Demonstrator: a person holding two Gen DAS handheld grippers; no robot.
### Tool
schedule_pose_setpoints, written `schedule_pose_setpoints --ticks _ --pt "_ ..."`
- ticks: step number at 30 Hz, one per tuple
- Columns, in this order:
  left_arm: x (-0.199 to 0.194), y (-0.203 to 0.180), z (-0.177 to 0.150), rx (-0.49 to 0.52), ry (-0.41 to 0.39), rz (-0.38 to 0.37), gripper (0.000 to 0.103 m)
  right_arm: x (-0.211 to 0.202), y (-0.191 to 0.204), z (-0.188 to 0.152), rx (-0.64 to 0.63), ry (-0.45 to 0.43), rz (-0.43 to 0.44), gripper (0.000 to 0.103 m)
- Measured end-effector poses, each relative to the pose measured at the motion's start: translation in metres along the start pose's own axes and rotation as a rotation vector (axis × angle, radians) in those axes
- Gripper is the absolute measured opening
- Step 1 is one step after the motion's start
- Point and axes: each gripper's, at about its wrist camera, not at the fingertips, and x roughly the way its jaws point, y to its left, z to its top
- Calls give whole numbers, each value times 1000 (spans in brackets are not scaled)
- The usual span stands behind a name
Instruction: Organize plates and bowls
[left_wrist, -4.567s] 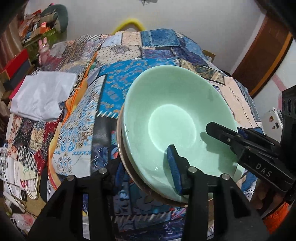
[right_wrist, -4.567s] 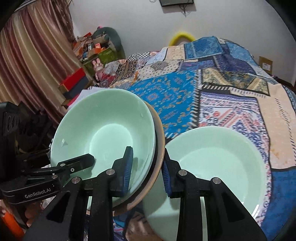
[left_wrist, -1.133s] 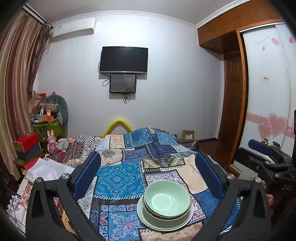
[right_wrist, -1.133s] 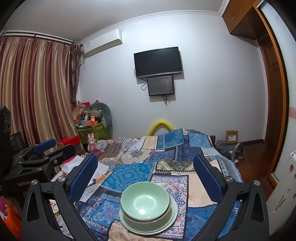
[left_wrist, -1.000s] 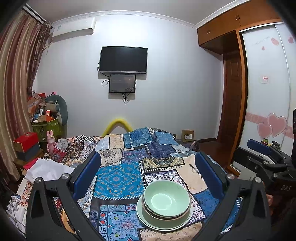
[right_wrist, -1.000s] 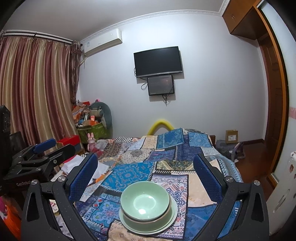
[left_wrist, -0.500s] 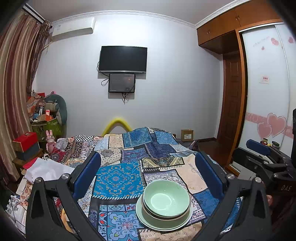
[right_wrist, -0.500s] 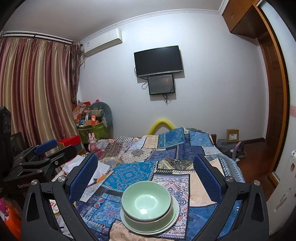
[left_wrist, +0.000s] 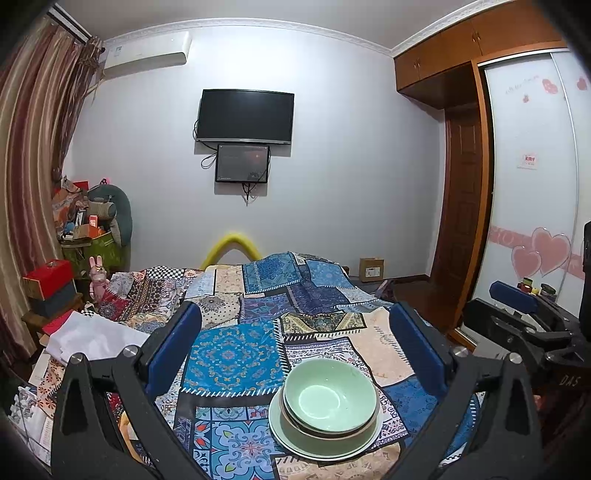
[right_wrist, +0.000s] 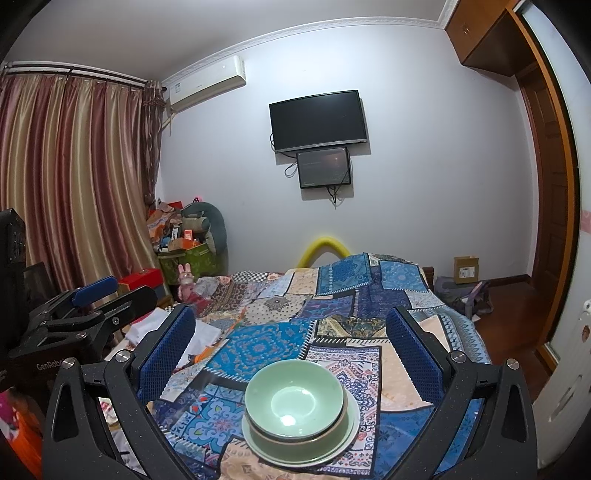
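A pale green bowl (left_wrist: 330, 398) sits nested in a brown-rimmed bowl (left_wrist: 295, 424), and both rest on a pale green plate (left_wrist: 325, 449) near the front edge of the patchwork bed. The right wrist view shows the same bowl (right_wrist: 295, 400) and plate (right_wrist: 351, 434). My left gripper (left_wrist: 295, 332) is open wide, held back from and above the stack, with nothing between its blue pads (left_wrist: 173, 350). My right gripper (right_wrist: 293, 339) is likewise open and empty, apart from the stack. Each gripper appears at the edge of the other's view.
The patchwork quilt (left_wrist: 236, 350) covers the bed. Folded white cloth (left_wrist: 92, 338) and a red box (left_wrist: 48, 277) lie at the left, with clutter in the far left corner. A wooden door (left_wrist: 461, 221) and a wardrobe stand at the right.
4.6 s ago both grippers were close in at the bowl rims. Now both are open and pulled well back, and the bowls sit stacked on the plate. The last second shows almost no movement.
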Motion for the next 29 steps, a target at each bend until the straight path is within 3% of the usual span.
schedule_pose_setpoints --ticks 29 --pt "3 -8 -4 7 16 -19 103 5 -4 -4 10 13 -1 103"
